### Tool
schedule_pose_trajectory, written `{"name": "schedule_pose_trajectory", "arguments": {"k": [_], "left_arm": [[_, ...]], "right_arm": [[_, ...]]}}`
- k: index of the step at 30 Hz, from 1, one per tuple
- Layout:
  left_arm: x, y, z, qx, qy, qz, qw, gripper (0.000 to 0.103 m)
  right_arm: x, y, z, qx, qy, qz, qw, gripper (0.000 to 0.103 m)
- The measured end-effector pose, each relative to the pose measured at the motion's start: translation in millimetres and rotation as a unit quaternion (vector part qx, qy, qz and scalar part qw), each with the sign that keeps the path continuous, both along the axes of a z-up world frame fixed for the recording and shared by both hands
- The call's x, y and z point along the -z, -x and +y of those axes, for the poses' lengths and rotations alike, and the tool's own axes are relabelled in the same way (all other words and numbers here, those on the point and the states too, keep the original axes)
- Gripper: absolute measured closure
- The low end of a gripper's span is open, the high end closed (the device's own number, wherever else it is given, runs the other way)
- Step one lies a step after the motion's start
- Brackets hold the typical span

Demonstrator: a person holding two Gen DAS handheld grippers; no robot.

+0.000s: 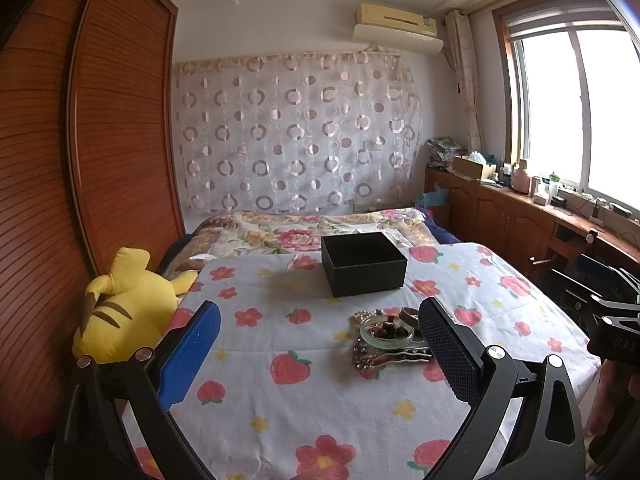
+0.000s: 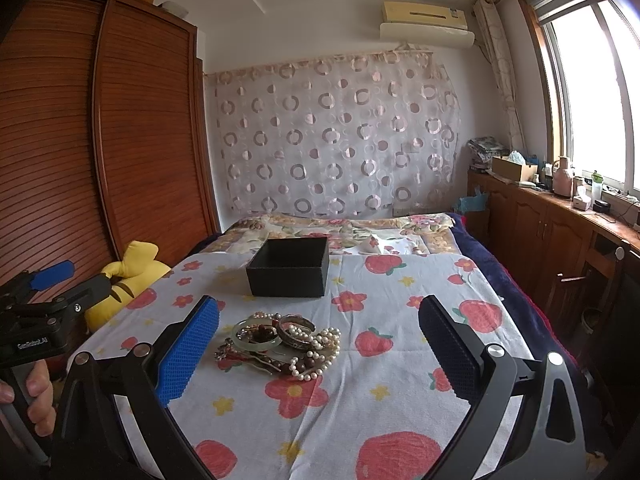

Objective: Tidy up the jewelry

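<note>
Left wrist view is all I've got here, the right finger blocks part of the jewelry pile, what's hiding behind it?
Observer: In the right wrist view the jewelry pile is fully exposed; a white pearl strand spills off its right side, which your finger covers.
Operator: Is the black box empty?
Observer: The right wrist view looks a bit further into the black box; the inside wall that shows is bare, but the floor is hidden.
Operator: Where's my gripper from the other side?
Observer: The left gripper hangs at the bed's left edge, beside the yellow plush, jaws open, well left of the pile.
</note>
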State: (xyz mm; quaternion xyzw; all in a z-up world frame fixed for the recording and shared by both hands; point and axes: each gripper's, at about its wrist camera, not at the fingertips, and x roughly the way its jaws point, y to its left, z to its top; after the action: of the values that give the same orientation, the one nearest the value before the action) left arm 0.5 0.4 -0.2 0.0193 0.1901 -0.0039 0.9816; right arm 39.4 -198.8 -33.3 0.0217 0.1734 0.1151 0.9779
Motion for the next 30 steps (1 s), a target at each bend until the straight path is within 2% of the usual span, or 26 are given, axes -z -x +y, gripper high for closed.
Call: {"name": "schedule_pose_trajectory", "arguments": {"k": [13,14,24,25,30], "left_arm": [[1,-2,-2,-0.001,0.001,-0.004,1.0,0.007],[-7,-1,-4,-0.001,0.001,-0.004,1.0,0.007],[-12,-11,-15,-0.001,0.001,-0.002,1.0,0.007],[-8,-1,-4,0.0,0.003,-0.004,1.0,0.007],[-9,4,-8,0.0,0.004,-0.003,1.0,0.007]], "right_arm": [[-3,4,-1,-0.001,0.0,0.0,1.0,0.002],[-3,4,-1,-0.001,0.0,-0.001,1.0,0.002],[-4,6,-1,-0.001,-0.001,-0.001,1.0,0.002],[-3,5,-1,-0.001,0.0,-0.001,1.0,0.002],[-4,6,-1,-0.001,0.0,-0.001,1.0,0.002]]}}
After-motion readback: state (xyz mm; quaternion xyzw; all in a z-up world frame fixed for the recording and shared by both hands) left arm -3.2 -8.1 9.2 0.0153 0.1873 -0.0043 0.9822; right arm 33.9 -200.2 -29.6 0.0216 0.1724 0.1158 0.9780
